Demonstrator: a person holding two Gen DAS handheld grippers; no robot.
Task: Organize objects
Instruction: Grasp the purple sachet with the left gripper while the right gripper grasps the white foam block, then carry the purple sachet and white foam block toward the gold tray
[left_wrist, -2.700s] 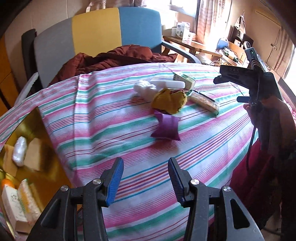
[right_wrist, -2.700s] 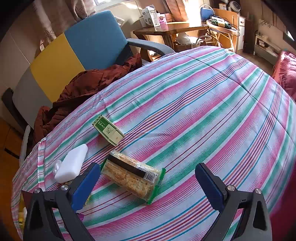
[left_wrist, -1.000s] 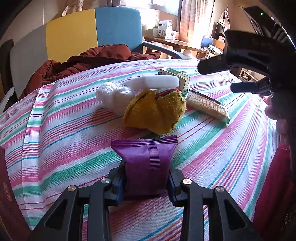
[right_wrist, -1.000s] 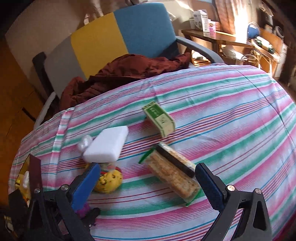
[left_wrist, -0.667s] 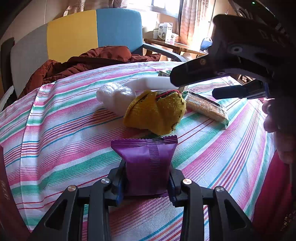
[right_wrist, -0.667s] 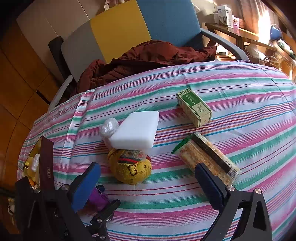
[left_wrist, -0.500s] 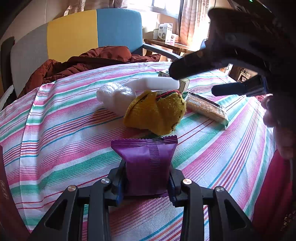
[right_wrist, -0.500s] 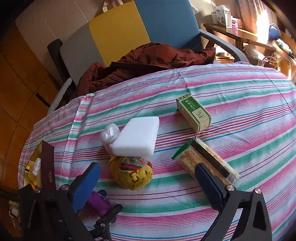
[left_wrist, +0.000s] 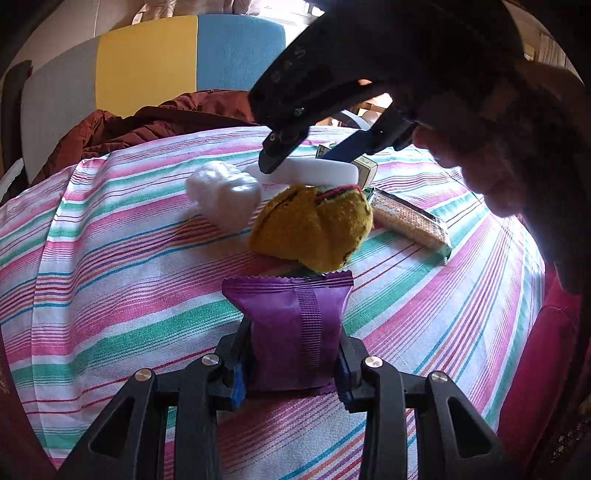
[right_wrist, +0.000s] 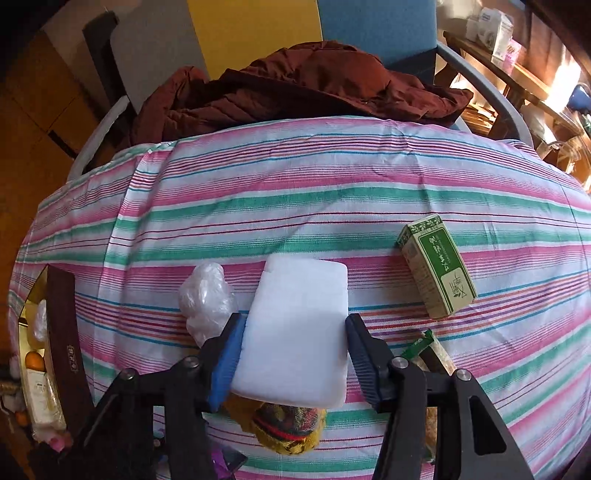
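Striped surface (right_wrist: 332, 192) carries the loose items; chair (right_wrist: 258, 22) with a brown jacket (right_wrist: 295, 88) sits behind it. At the surface's left edge a box (right_wrist: 62, 343) stands open with several items already inside, so sorting looks partly done.

White block (right_wrist: 299, 325) rests on top of the yellow sock ball (left_wrist: 314, 229). Right hand-held gripper (right_wrist: 293, 354) straddles the block, blue pads at both sides; contact is close but whether it is squeezing yet, cannot tell.

Cracker pack (left_wrist: 410, 221) lies just right of the sock ball; green carton (right_wrist: 437, 266) is apart to the right. Clear plastic wad (right_wrist: 205, 295) sits just left of the block.

Purple packet (left_wrist: 295, 332) is pinched upright in the left hand-held gripper (left_wrist: 291, 365), low over the surface near its front.

Left to do, by the look: packet and block probably go to the box, then sock ball, crackers, carton, wad. Roughly six items remain out.
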